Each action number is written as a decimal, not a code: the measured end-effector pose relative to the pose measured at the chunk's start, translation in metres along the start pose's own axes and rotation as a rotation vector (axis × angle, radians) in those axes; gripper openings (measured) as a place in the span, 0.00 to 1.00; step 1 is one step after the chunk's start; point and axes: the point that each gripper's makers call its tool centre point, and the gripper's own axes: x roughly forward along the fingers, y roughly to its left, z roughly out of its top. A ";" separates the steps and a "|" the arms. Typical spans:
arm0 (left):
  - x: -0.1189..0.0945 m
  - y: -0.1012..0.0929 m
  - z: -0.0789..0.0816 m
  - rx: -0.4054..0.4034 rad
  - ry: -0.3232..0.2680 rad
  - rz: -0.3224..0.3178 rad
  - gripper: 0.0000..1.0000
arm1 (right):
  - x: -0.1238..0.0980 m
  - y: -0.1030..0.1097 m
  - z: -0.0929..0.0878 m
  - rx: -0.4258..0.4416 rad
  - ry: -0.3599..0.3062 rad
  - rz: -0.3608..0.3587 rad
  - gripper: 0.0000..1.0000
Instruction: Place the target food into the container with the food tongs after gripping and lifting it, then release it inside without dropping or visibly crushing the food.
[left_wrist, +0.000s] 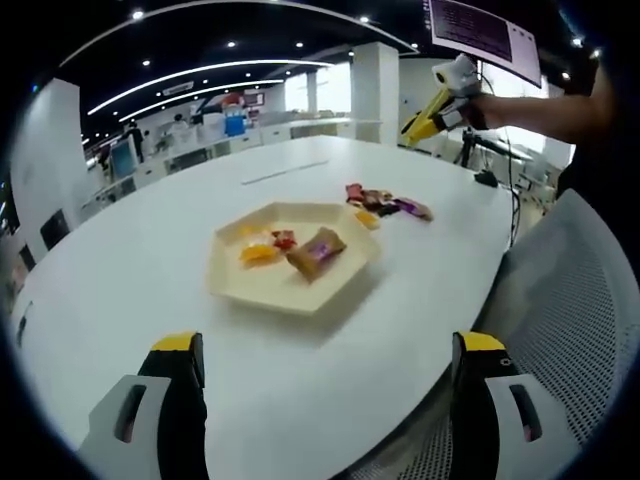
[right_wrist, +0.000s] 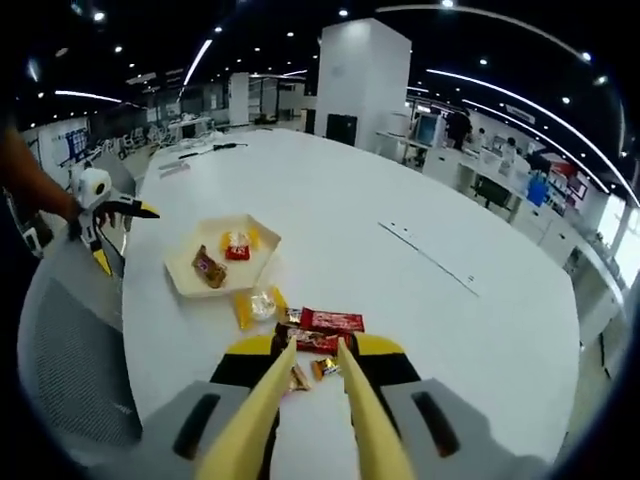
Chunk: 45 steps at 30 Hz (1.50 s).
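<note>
My right gripper (right_wrist: 318, 365) carries a pair of yellow food tongs (right_wrist: 300, 410), and its jaws are closed on the handles. The tong tips stand slightly apart with nothing between them, hovering above a loose pile of wrapped snacks (right_wrist: 315, 340) on the table. A red wrapped bar (right_wrist: 331, 321) lies just beyond the tips at twelve o'clock, and I judge it the likely target, though I cannot be sure which piece is meant. My left gripper (left_wrist: 325, 385) is wide open and holds nothing.

The container is a pale hexagonal tray (right_wrist: 180, 272), sitting at ten o'clock from the tong tips in the right gripper view. It already holds a few wrapped pieces.

What could go wrong: the snacks touch and overlap, so closing the tips could catch two wrappers or only a slippery edge, and the piece might fall on the way across. Squeezing too hard could crush it.

The surface is a large, smooth white table (right_wrist: 420, 200), rounded at its edge. A mesh-backed chair (left_wrist: 580, 300) stands close beside it. The room is a big open office with white pillars, ceiling spotlights and desks further off.
</note>
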 end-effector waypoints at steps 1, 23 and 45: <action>0.000 -0.001 0.001 -0.004 0.001 -0.001 0.99 | 0.001 0.000 -0.001 -0.006 -0.004 0.001 0.26; 0.001 -0.002 -0.005 -0.020 0.030 -0.006 0.99 | 0.057 -0.018 -0.049 0.068 0.027 0.057 0.27; 0.002 -0.003 -0.007 -0.038 0.038 -0.015 0.99 | 0.083 -0.023 -0.073 0.102 0.093 0.051 0.27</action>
